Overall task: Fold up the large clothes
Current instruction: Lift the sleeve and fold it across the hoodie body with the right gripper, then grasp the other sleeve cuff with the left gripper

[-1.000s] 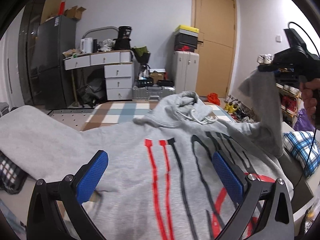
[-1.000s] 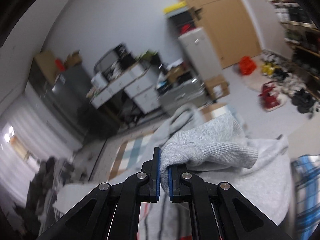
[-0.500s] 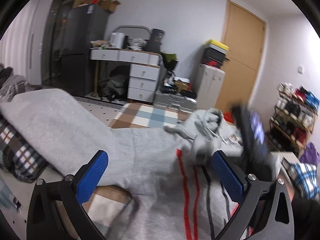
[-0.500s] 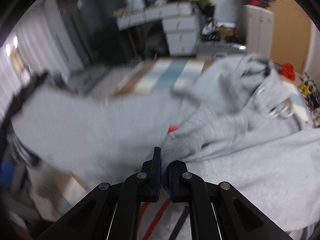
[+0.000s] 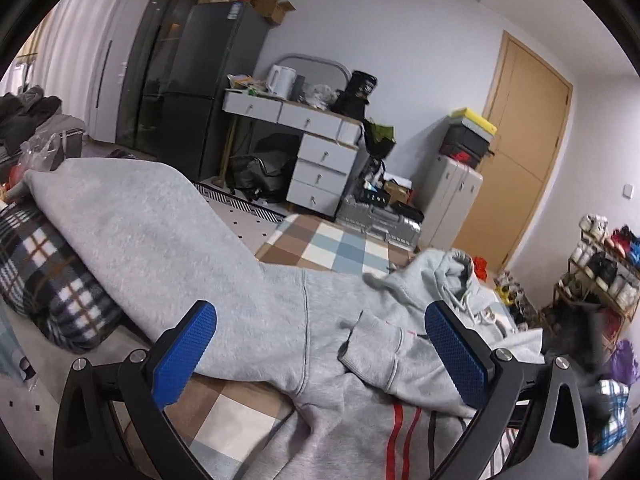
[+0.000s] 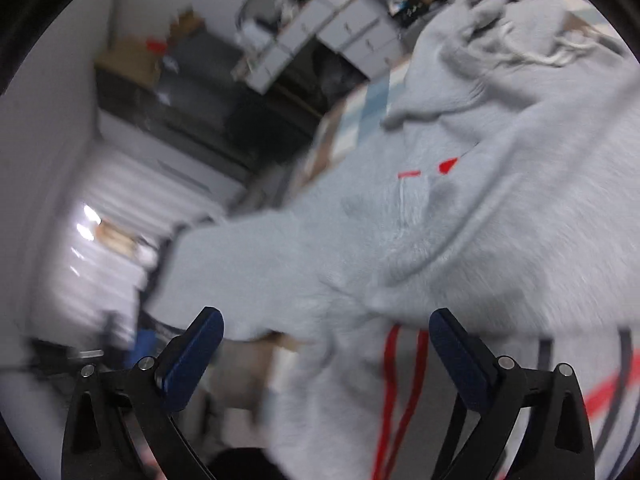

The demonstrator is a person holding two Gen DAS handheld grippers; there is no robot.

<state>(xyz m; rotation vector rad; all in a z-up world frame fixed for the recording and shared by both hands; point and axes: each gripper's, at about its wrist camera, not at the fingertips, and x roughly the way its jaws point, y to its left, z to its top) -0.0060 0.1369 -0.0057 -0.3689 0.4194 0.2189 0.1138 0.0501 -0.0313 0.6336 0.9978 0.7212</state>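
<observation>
A grey hoodie (image 5: 320, 320) with red and dark stripes lies spread on a checked surface, hood (image 5: 452, 276) at the far end. Its left sleeve (image 5: 132, 216) stretches out over a plaid bundle. The other sleeve's cuff (image 5: 380, 340) lies folded across the chest. My left gripper (image 5: 320, 356) hovers open above the hoodie, nothing between its pads. In the blurred right wrist view the hoodie (image 6: 460, 220) fills the frame. My right gripper (image 6: 326, 356) has its jaws opening wide just above the cloth, the folded sleeve (image 6: 500, 200) lying free beyond them.
A plaid blanket bundle (image 5: 52, 272) sits at the left under the sleeve. Behind stand a dark fridge (image 5: 200, 92), a white desk with drawers (image 5: 312, 148), a suitcase (image 5: 448, 200) and a wooden door (image 5: 520, 152). A shoe rack (image 5: 600, 268) is at the right.
The right gripper swung the sleeve cuff down across the hoodie's chest and let it go, its jaws now wide. The left gripper's view shifted leftward and rolled, staying open.
</observation>
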